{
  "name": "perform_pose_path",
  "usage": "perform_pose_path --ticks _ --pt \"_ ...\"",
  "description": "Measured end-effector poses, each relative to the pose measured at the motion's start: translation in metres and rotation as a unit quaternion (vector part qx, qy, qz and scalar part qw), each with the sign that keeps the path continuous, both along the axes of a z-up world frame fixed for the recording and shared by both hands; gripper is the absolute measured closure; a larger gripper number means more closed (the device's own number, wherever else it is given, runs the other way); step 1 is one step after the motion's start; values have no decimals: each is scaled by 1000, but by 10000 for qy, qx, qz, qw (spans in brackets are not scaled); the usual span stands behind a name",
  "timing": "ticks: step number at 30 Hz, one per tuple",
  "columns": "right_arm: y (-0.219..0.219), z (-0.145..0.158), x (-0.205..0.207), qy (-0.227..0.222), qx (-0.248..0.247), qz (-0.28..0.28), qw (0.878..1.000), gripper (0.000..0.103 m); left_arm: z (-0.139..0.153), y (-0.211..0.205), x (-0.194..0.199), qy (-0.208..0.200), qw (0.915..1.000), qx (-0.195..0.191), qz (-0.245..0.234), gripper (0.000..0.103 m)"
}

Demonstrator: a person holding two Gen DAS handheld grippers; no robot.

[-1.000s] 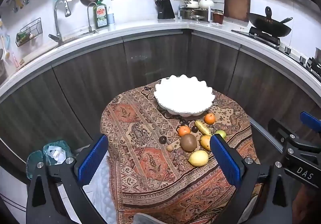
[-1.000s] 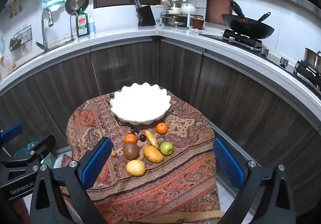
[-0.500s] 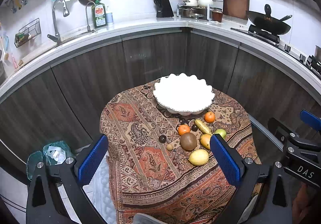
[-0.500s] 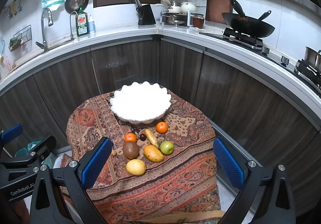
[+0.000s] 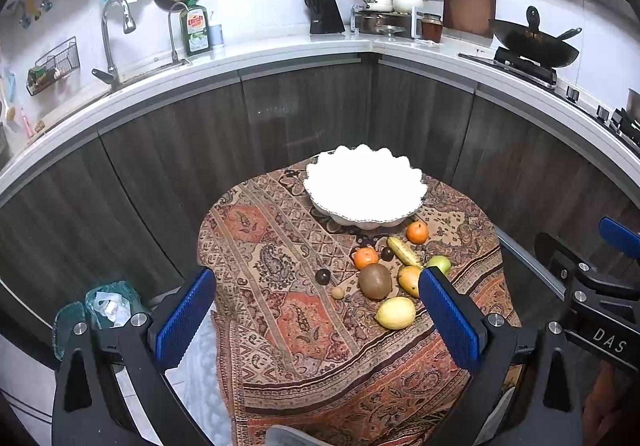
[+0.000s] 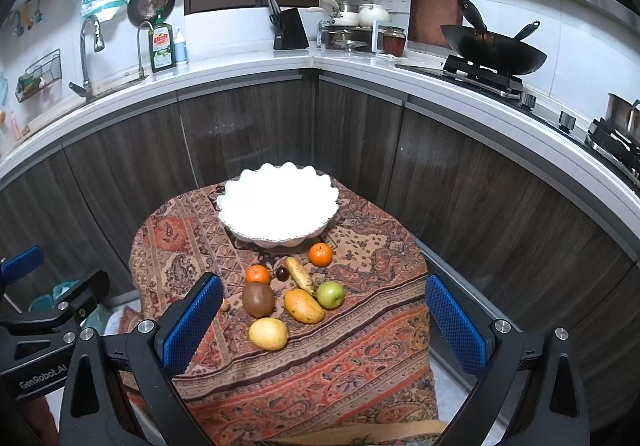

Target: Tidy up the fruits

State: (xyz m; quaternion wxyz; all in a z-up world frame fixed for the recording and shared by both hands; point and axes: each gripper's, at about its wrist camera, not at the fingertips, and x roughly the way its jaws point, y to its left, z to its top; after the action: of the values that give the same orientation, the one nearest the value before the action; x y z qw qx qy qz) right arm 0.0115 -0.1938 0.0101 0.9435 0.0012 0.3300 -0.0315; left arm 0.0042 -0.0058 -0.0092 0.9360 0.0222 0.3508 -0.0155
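Observation:
A white scalloped bowl (image 5: 416, 192) (image 6: 230, 202) stands empty at the far side of a small table under a patterned cloth (image 5: 280, 310) (image 6: 352, 362). In front of it lie several fruits: two oranges (image 5: 417, 232) (image 6: 320, 254), a kiwi (image 5: 375, 281) (image 6: 258, 299), a mango (image 5: 409, 280) (image 6: 303, 305), a green apple (image 5: 439, 264) (image 6: 331, 294), a lemon (image 5: 395, 312) (image 6: 268, 333), a yellow starfruit (image 5: 403, 251) (image 6: 299, 273) and small dark fruits (image 5: 322, 276). My left gripper (image 5: 316, 318) hangs open above the near table edge. My right gripper (image 6: 322, 322) is open too, above the fruits, holding nothing.
A curved kitchen counter (image 5: 280, 50) with dark cabinet fronts (image 6: 248, 134) runs behind the table. A sink tap (image 5: 114, 34), knife block (image 6: 290, 28) and wok (image 6: 494, 50) stand on it. A green bin (image 5: 104, 310) sits on the floor at the left.
Both views have drifted only slightly; the bowl and fruits sit a touch higher in the left wrist view. Nothing was grasped or moved.

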Motion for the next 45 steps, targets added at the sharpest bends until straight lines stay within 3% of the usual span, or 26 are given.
perform_pose_path --ticks 45 --pt "-2 -17 19 273 -31 -90 9996 1 -18 -3 21 303 9995 51 -29 0"
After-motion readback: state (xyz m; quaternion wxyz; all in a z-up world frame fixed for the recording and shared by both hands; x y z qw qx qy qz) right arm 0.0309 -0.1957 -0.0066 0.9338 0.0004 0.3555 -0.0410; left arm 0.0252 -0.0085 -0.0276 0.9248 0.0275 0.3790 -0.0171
